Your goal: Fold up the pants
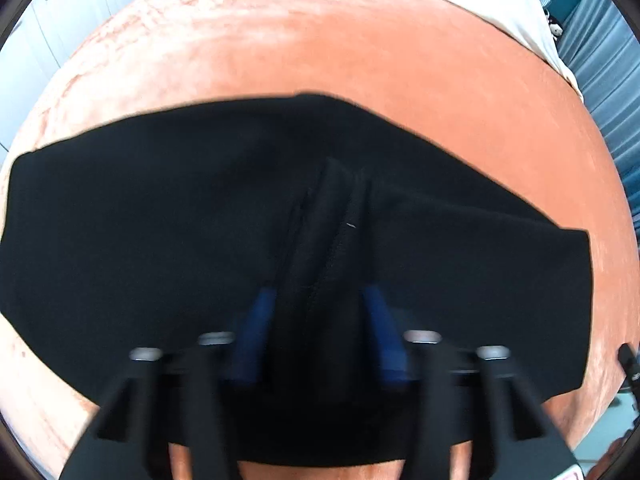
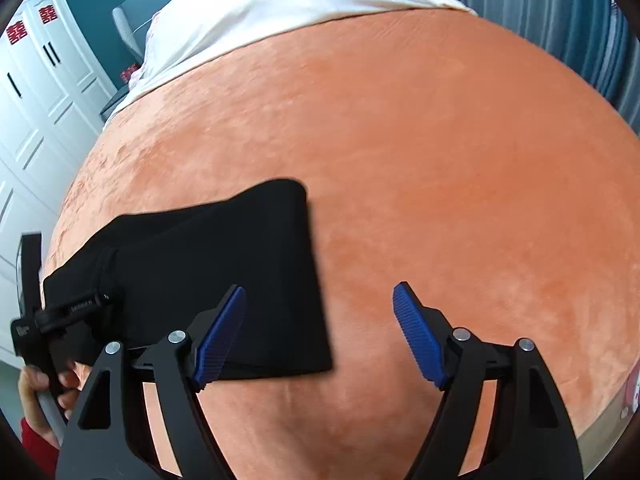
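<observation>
Black pants (image 1: 160, 216) lie folded on an orange bedcover (image 1: 320, 48). In the left wrist view my left gripper (image 1: 318, 300) is low over the pants with its blue pads apart, and a raised ridge of black cloth (image 1: 324, 232) runs up between them. In the right wrist view the pants (image 2: 224, 272) lie at the left, and my right gripper (image 2: 320, 300) is open and empty, above the bedcover (image 2: 440, 160) by the pants' right edge. The left gripper's body (image 2: 48, 316) and the hand holding it show at the far left.
A white sheet (image 2: 260, 4) covers the far end of the bed. White wardrobe doors (image 2: 36, 92) stand at the left and striped blue curtains (image 2: 560, 20) at the right. A bed edge shows at the lower right (image 2: 608, 412).
</observation>
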Tool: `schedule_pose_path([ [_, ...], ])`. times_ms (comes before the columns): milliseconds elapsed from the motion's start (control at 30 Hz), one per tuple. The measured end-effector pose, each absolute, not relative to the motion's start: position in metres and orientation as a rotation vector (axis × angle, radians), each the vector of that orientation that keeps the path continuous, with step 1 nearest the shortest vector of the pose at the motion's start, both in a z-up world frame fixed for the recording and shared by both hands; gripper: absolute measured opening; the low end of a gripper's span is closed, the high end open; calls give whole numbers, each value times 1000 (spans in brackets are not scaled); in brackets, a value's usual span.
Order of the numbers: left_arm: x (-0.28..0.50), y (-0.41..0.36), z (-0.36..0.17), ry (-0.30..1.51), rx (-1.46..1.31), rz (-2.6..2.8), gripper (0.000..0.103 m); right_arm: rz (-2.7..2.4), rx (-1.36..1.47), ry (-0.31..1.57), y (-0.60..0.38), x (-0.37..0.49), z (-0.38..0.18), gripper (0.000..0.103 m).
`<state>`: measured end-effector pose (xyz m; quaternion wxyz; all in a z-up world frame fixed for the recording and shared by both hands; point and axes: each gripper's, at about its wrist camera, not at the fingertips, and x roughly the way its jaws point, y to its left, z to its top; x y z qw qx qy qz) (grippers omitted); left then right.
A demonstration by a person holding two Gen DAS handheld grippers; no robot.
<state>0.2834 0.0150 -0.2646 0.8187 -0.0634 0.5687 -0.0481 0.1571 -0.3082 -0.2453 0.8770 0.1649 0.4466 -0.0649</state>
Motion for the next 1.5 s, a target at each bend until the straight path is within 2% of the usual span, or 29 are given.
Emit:
schedule_pose_path([
  [167, 271, 42, -231, 1151, -215, -161, 16, -90, 311, 911, -293, 161, -241, 75],
  [200, 267, 48, -231, 1147, -208, -136, 16, -88, 297, 905, -289, 163, -241, 79],
  [300, 264, 64, -265, 1225, -207, -68, 17, -92, 262, 924, -281, 172, -254, 83],
  [333, 262, 67, -274, 1227, -210, -77, 19, -99, 248, 964, -279, 179, -264, 78],
  [400, 258, 63, -264, 1185, -160, -75, 23, -79, 291, 975, -277, 182, -268, 65],
  [467, 257, 57, -259, 1172, -108, -65, 29, -50, 294, 928, -271, 180, -260, 64],
  [500, 257, 55, -259, 1174, -93, -57, 32, -54, 260, 929, -266, 181, -260, 61],
  [567, 255, 58, -255, 1173, -95, -42, 34, -51, 108, 1032, -249, 197, -285, 55],
  [600, 253, 63, -251, 1168, -136, -44, 36, -60, 54, 1105, -245, 205, -306, 54],
  [633, 249, 73, -244, 1160, -190, -39, 39, -67, 71, 1097, -245, 205, -305, 54],
  [700, 239, 95, -232, 1119, -245, -12, 60, -74, 96, 1065, -246, 203, -287, 54],
  [800, 221, 148, -212, 1049, -310, 85, 72, -89, 67, 998, -240, 198, -270, 54],
  [933, 198, 249, -217, 1045, -604, 190, 79, -74, 110, 1016, -230, 192, -265, 55],
  [1033, 185, 304, -239, 1057, -785, 261, 79, -32, 111, 976, -204, 182, -247, 64],
  [1167, 187, 332, -271, 1101, -913, 281, 79, 32, 44, 976, -163, 181, -238, 68],
  [1233, 190, 338, -275, 1079, -954, 301, 85, 55, -1, 977, -143, 184, -236, 68],
  [1267, 185, 336, -276, 1067, -960, 299, 92, 58, -17, 977, -135, 185, -237, 68],
  [1367, 193, 334, -277, 1071, -914, 325, 91, 65, -40, 1007, -113, 196, -249, 68],
  [1400, 194, 333, -275, 1071, -885, 328, 83, 65, -37, 1021, -108, 197, -250, 68],
  [1433, 200, 332, -274, 1067, -866, 333, 73, 65, -24, 1031, -101, 200, -253, 68],
  [1467, 199, 330, -272, 1075, -835, 348, 45, 68, -9, 1033, -98, 202, -253, 68],
  [1500, 203, 329, -275, 1073, -833, 346, 23, 75, 16, 1036, -97, 204, -252, 69],
])
